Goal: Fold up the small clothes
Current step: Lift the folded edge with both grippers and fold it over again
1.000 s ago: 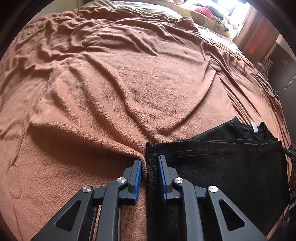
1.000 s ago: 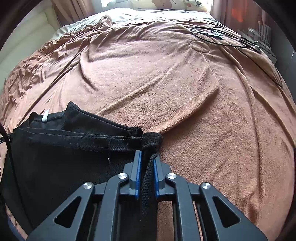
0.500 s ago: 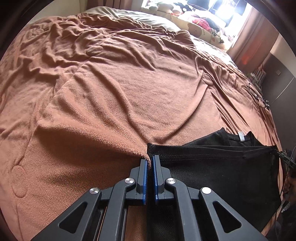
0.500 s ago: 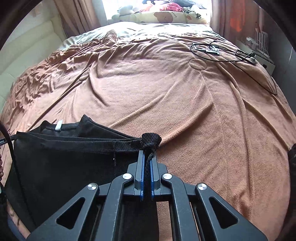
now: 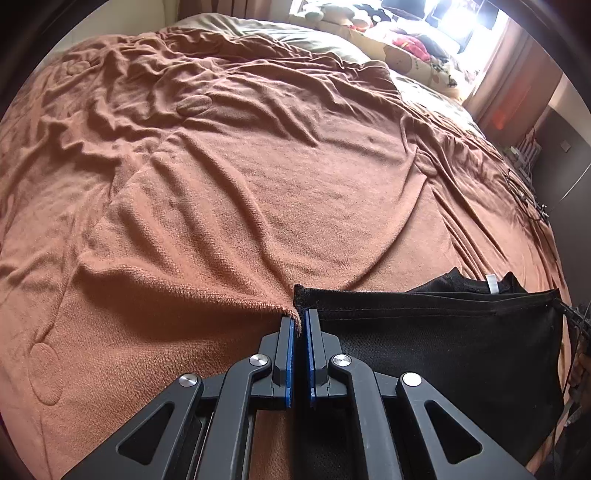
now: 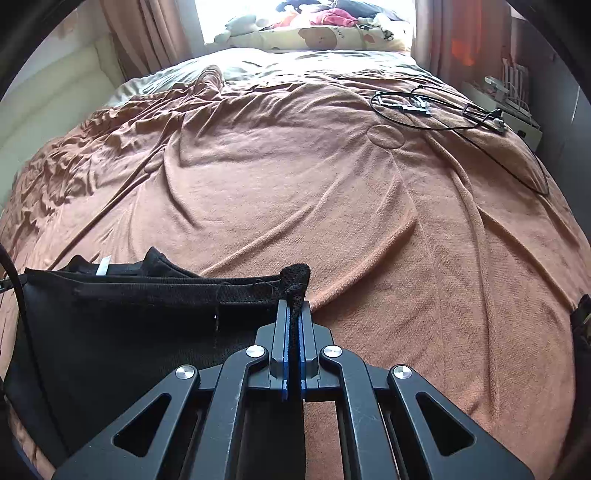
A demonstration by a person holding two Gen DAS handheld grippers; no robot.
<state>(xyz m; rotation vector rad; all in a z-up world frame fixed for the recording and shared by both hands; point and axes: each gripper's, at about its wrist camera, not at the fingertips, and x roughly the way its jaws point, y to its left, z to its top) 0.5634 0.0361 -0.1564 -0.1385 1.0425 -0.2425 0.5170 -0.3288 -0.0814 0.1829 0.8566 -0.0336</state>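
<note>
A black mesh garment [image 5: 436, 339] lies on the brown blanket [image 5: 258, 184], stretched between my two grippers. My left gripper [image 5: 299, 317] is shut on its left corner, with a pinch of brown blanket caught there too. In the right wrist view the garment [image 6: 122, 332] fills the lower left, with a white tag [image 6: 103, 265] at its far edge. My right gripper [image 6: 294, 308] is shut on the garment's right corner, which bunches up above the blue pads. The held edge is lifted and taut.
The brown blanket [image 6: 332, 203] covers the whole bed in wrinkles. A black cable with a plug [image 6: 424, 107] lies at the far right. Pillows and soft toys [image 6: 314, 29] sit at the head, under a bright window. A nightstand [image 6: 517, 118] stands at the right.
Both grippers have closed on the garment's corners and lifted. The top edge is now pulled straight and taut between them, and more of the bed's far end is in view.
</note>
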